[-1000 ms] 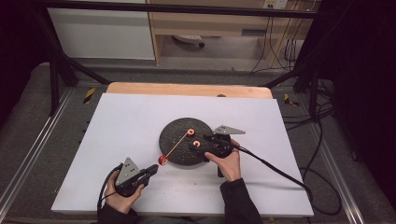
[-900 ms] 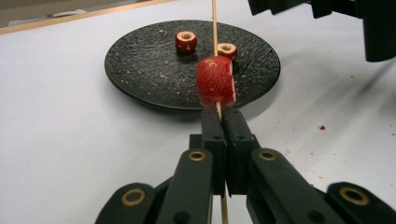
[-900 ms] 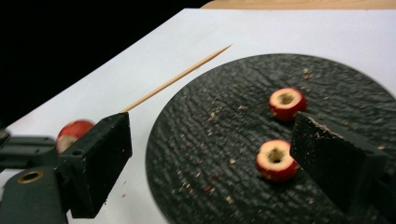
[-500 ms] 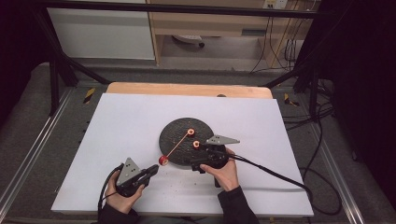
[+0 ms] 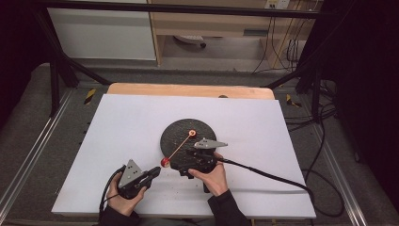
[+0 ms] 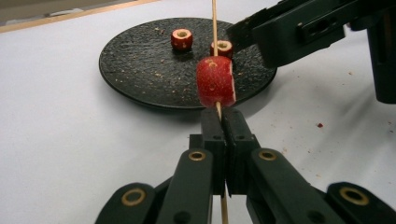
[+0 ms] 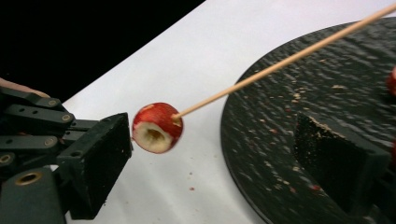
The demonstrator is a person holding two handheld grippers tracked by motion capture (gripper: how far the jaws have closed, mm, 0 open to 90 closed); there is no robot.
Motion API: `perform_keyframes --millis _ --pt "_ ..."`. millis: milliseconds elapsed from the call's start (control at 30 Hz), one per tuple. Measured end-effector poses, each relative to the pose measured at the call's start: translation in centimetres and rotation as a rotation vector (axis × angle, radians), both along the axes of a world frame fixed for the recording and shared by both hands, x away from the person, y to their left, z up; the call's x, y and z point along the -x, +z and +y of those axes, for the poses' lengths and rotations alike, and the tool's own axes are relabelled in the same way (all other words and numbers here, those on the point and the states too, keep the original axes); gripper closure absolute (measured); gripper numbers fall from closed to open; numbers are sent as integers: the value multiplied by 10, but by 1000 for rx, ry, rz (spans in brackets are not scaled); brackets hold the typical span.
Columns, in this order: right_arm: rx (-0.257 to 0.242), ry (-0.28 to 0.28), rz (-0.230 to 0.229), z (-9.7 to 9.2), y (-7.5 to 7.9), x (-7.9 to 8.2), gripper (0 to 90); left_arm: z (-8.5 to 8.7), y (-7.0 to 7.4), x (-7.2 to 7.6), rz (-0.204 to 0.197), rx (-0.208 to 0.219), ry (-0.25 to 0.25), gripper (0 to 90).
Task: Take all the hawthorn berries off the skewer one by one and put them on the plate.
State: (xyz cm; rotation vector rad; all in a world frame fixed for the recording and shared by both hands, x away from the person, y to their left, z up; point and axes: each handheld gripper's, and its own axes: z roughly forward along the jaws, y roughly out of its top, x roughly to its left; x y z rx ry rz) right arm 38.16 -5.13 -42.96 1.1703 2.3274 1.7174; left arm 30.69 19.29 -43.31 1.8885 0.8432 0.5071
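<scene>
**Skewer loading: one ring on, two on the plate**

Left hand-held gripper (image 6: 223,140) is clenched on the skewer (image 6: 215,23), one fruit ring (image 6: 215,81) threaded just above its jaws. The skewer's long axis runs toward one o'clock over the black plate (image 5: 174,134). Right hand-held gripper (image 5: 186,157), the nearer, stands released with jaws just closing, nothing between them; the loose rings (image 6: 182,39) lie at about one o'clock from it. Its second jaw is cut off in its own view.

Three red fruit pieces are showing: one (image 6: 215,82) sitting threaded on the single wooden skewer (image 6: 214,21), two (image 6: 181,39) lying on the one black plate (image 6: 135,70) near the table's (image 5: 117,122) near edge.
</scene>
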Motion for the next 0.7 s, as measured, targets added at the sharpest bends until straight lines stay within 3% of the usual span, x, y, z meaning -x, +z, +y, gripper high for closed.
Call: perform_keyframes --millis 333,700 --pt "-59 2 49 15 -1 -2 281 -3 0 1 -6 -4 -7 884" --pt "-96 39 160 20 -5 -3 500 -4 0 1 -8 -6 -9 884"
